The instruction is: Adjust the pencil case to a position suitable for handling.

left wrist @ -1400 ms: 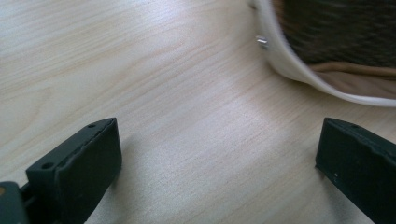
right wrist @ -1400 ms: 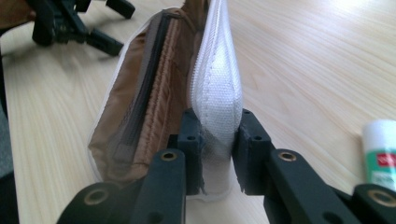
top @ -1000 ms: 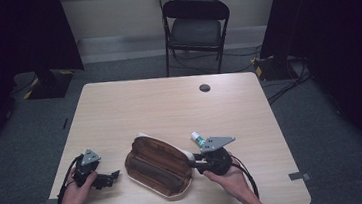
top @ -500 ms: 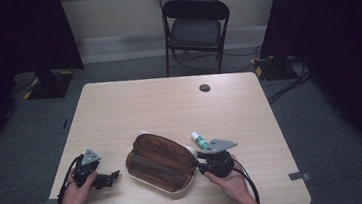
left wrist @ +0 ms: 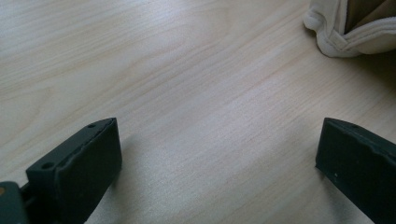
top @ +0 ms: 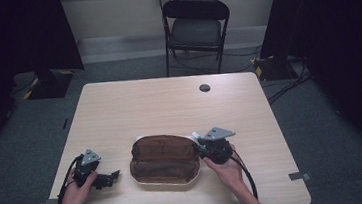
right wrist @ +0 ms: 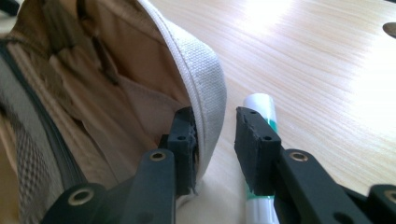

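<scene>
An open pencil case (top: 164, 160), white outside and brown inside, lies near the table's front edge. My right gripper (top: 199, 143) is at its right end. In the right gripper view the case's white zip rim (right wrist: 208, 79) stands between the jaws of that gripper (right wrist: 215, 135). The inner pad touches the lining, and a narrow gap shows at the outer pad. These jaws have just been closing. A white and green marker (right wrist: 259, 105) lies on the table under the outer jaw. My left gripper (top: 112, 178) rests open on the wood, left of the case (left wrist: 345, 32).
A black folding chair (top: 195, 25) stands beyond the far edge of the table (top: 169, 103). A small dark round disc (top: 205, 87) sits on the far part of the tabletop. Cables trail from both grippers toward the front edge.
The right gripper has shifted a little and lowered onto the case's right end, its jaws narrower. The case has turned to lie more level across the table. The left gripper has stayed put.
</scene>
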`<state>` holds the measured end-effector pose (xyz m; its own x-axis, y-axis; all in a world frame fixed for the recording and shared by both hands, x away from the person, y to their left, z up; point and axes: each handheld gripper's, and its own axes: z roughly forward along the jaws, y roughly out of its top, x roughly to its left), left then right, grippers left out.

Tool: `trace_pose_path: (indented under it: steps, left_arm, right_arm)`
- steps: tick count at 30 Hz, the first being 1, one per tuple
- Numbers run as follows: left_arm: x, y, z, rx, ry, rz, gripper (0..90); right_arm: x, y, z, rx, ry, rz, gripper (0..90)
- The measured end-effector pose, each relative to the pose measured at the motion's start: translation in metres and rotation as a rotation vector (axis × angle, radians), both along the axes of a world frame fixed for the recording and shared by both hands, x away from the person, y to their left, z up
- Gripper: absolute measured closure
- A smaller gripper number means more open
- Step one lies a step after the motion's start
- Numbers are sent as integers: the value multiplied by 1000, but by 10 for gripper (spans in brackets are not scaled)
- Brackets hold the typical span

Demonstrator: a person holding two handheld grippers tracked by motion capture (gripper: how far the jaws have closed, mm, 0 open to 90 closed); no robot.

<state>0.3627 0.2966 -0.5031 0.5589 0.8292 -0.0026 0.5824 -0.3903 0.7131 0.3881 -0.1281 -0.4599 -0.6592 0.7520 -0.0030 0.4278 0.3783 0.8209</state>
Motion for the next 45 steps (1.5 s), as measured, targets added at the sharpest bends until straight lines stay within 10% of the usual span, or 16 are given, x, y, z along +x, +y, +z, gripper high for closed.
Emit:
trace_pose_path:
  steps: [15, 36, 45]
  left_arm:
    - [0, 0, 0, 1, 2, -1, 0]
    - [0, 0, 0, 2, 0, 0, 0]
    - [0, 0, 0, 2, 0, 0, 0]
  right_arm:
    - [33, 9, -8, 56, 41, -5, 653]
    - [3, -42, 16, 161, 55, -42, 542]
    - [13, -45, -12, 67, 110, -66, 523]
